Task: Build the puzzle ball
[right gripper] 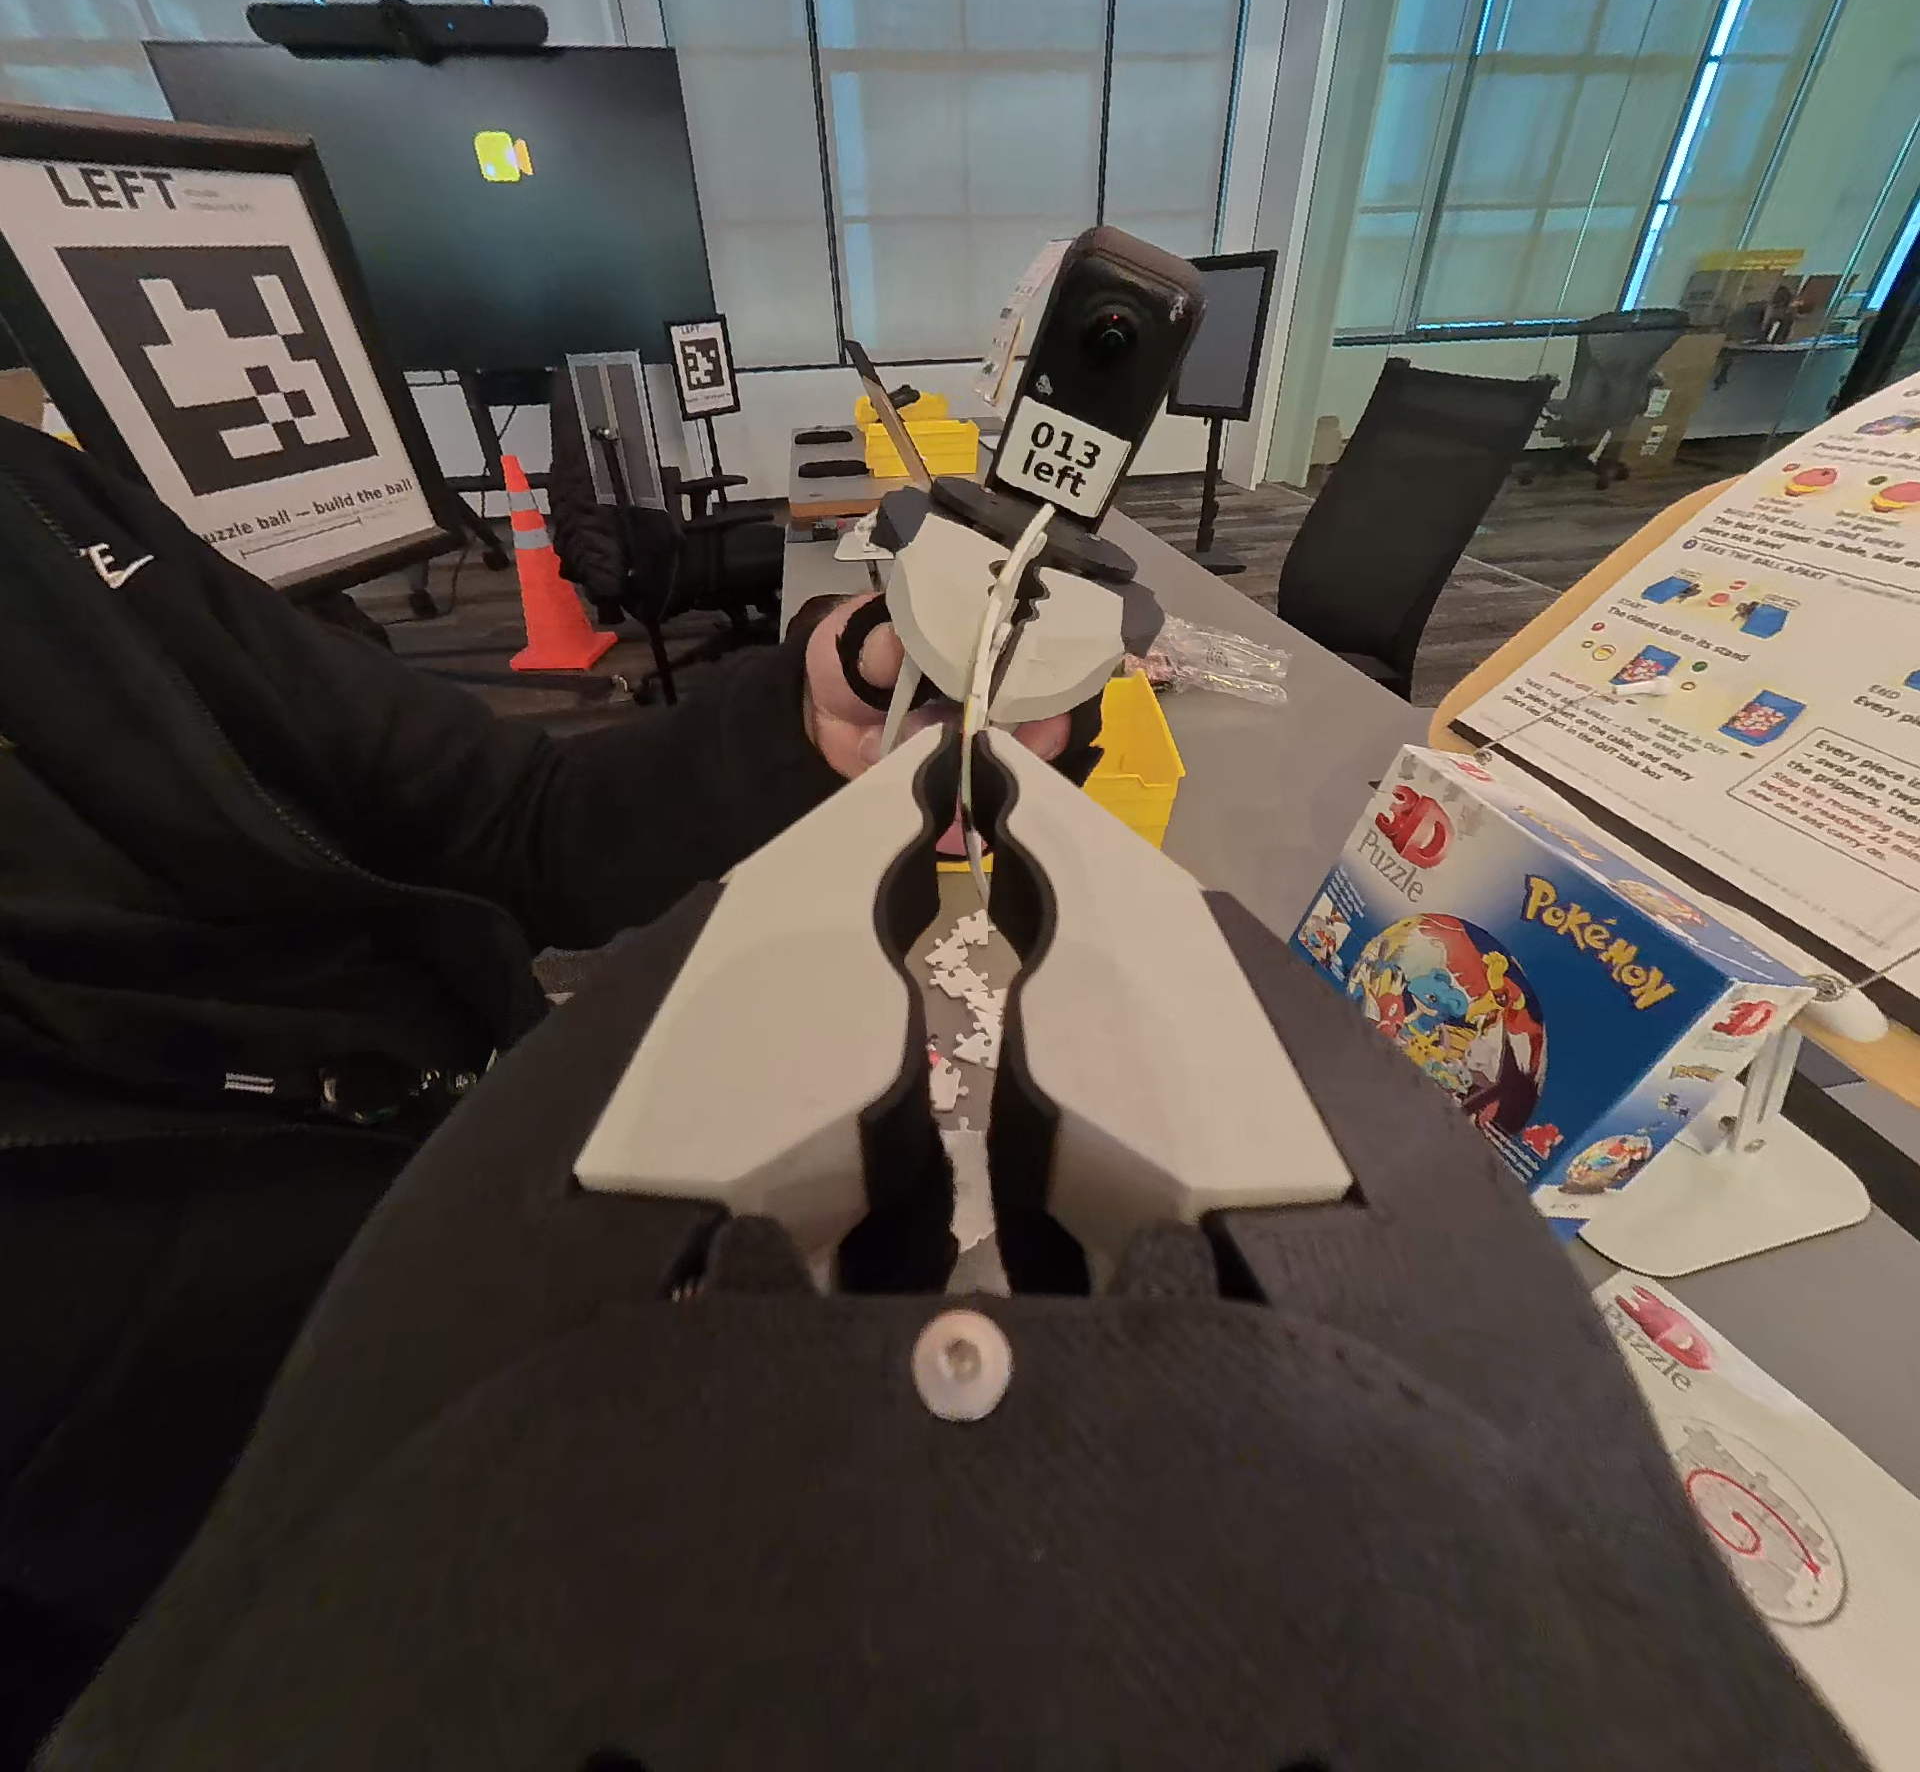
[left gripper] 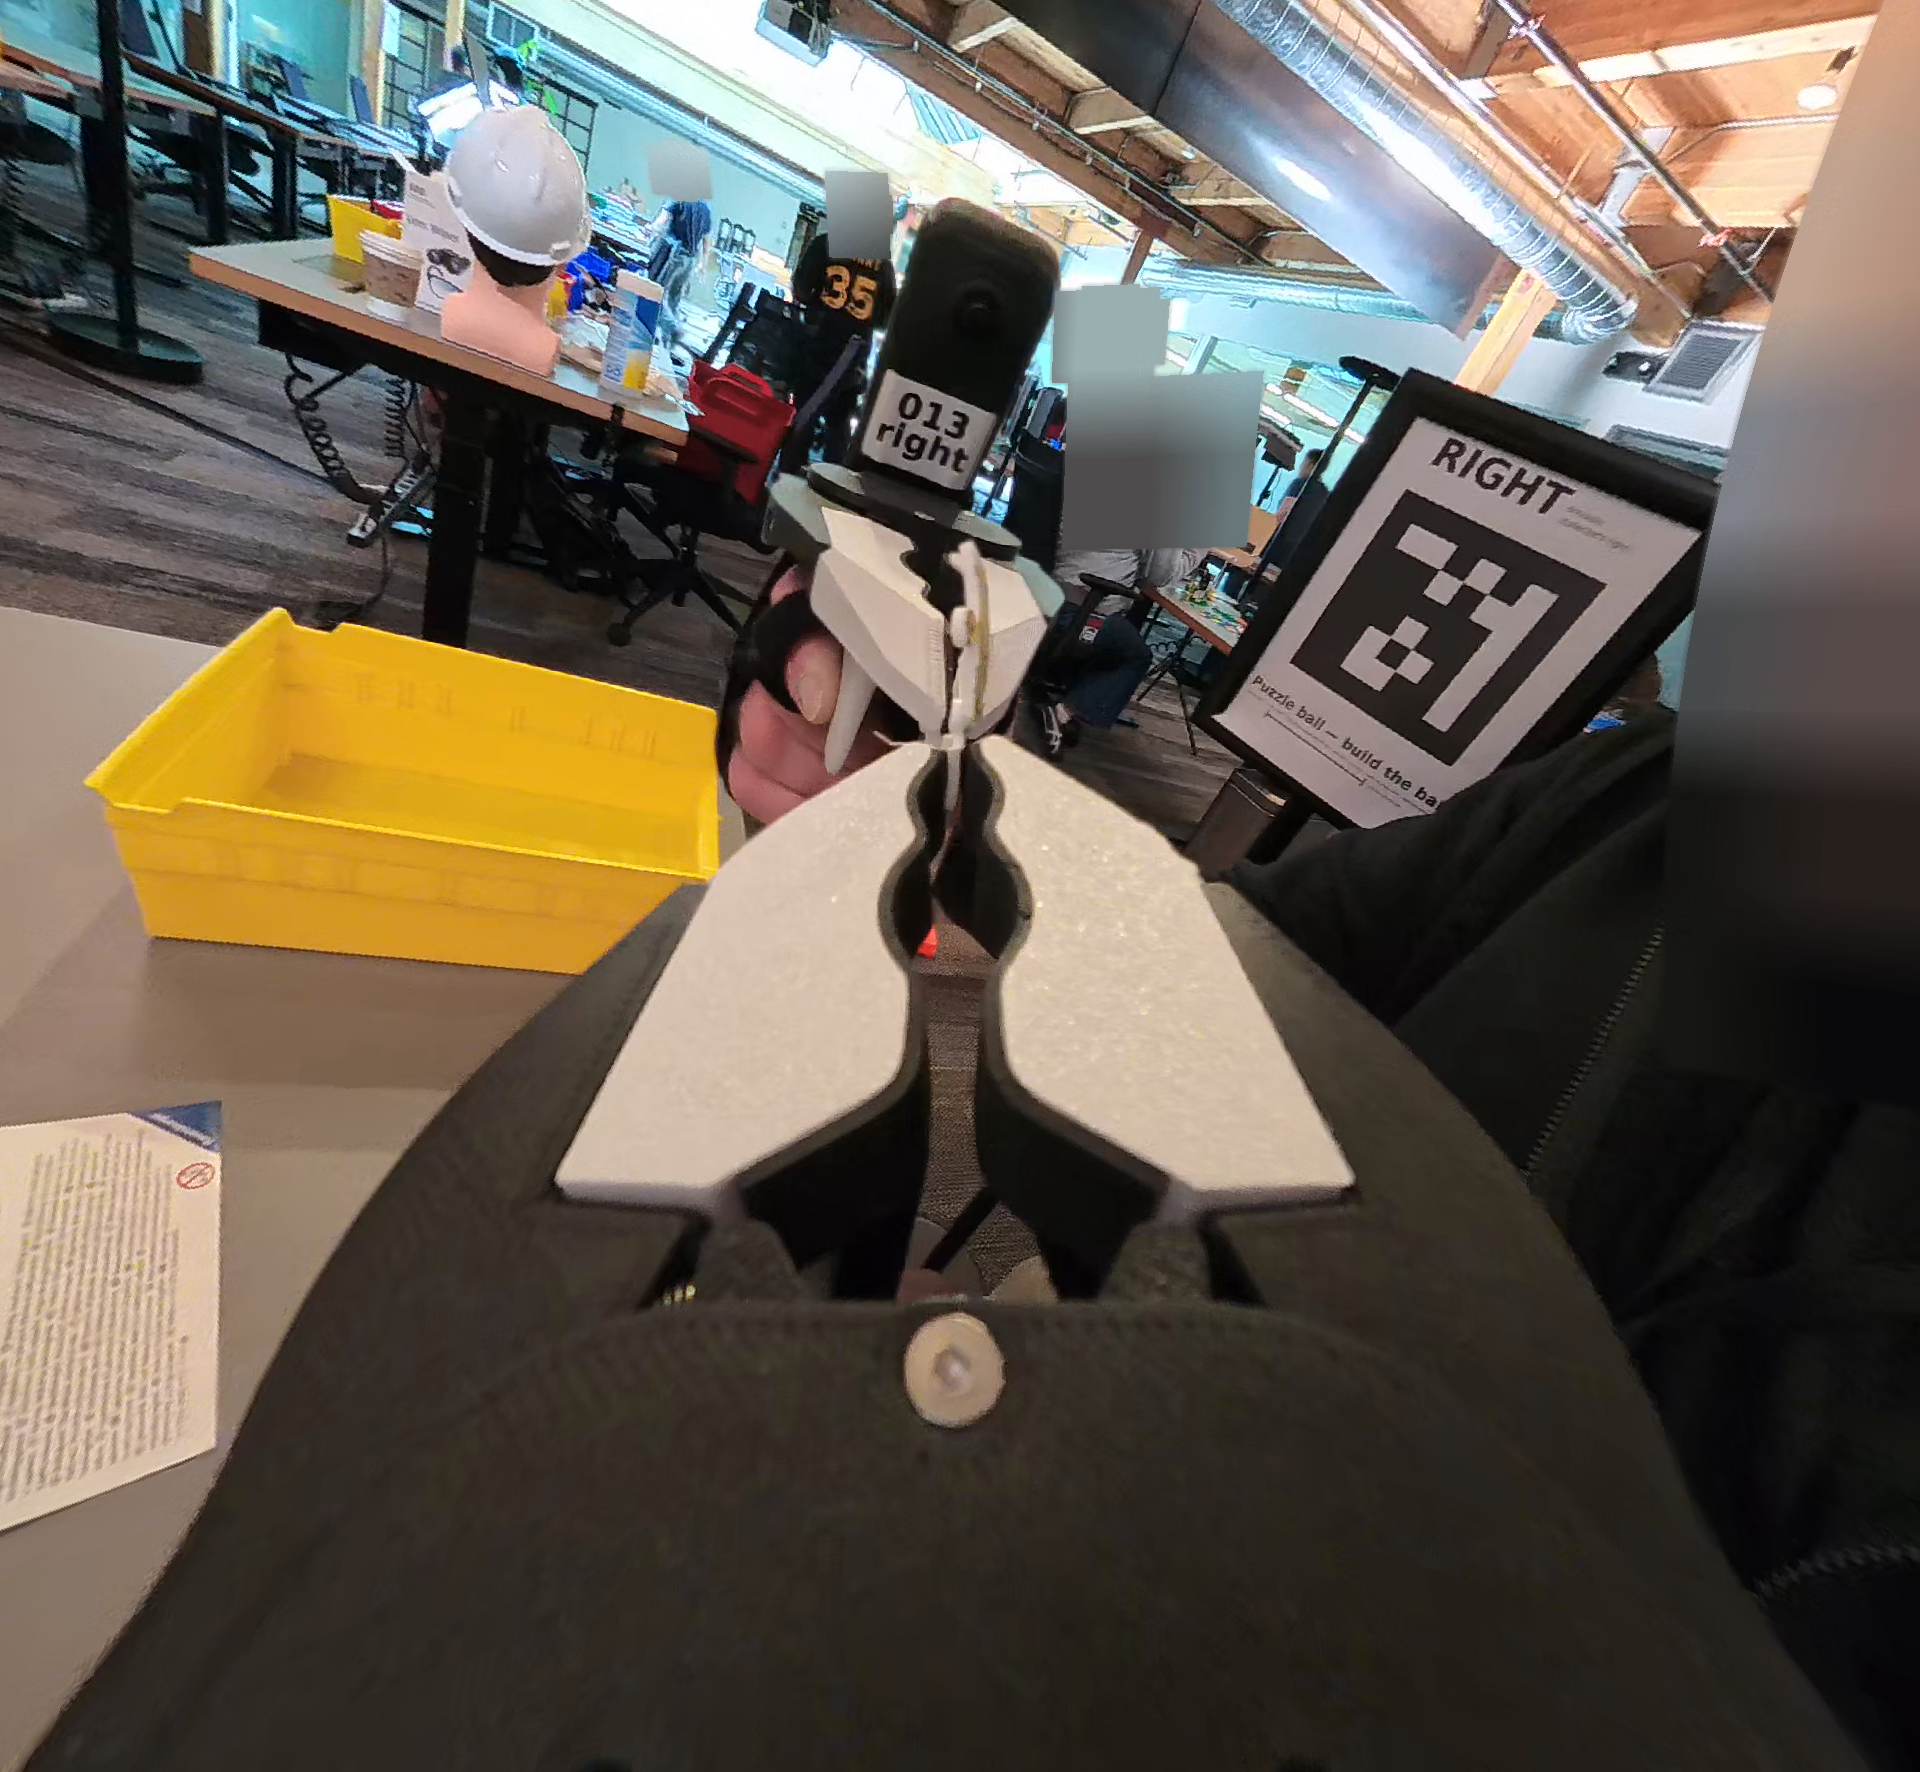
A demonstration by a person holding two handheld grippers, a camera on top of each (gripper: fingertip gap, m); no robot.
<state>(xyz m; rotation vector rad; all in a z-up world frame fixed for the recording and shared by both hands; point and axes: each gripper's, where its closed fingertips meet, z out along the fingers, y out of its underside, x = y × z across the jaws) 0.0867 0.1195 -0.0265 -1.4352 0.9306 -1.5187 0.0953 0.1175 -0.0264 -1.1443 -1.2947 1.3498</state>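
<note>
Facing each other tip to tip above the grey table [left gripper: 312, 1026], the left gripper [left gripper: 951, 766] and right gripper [right gripper: 961, 746] are each pinching, jaws nearly closed, an edge of one thin curved puzzle strip [right gripper: 987, 642]; loose white puzzle pieces [right gripper: 966, 984] are lying below.

Yellow bin [left gripper: 416, 787] blocks table left; puzzle box [right gripper: 1538, 1005] right.

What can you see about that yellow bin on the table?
The yellow bin is a shallow plastic tray with low walls and a lip along its rim. It sits flat and upright on the grey table, open side up. Nothing shows inside it. A printed paper sheet lies nearer on the table, apart from it. No gripper touches it.
</note>
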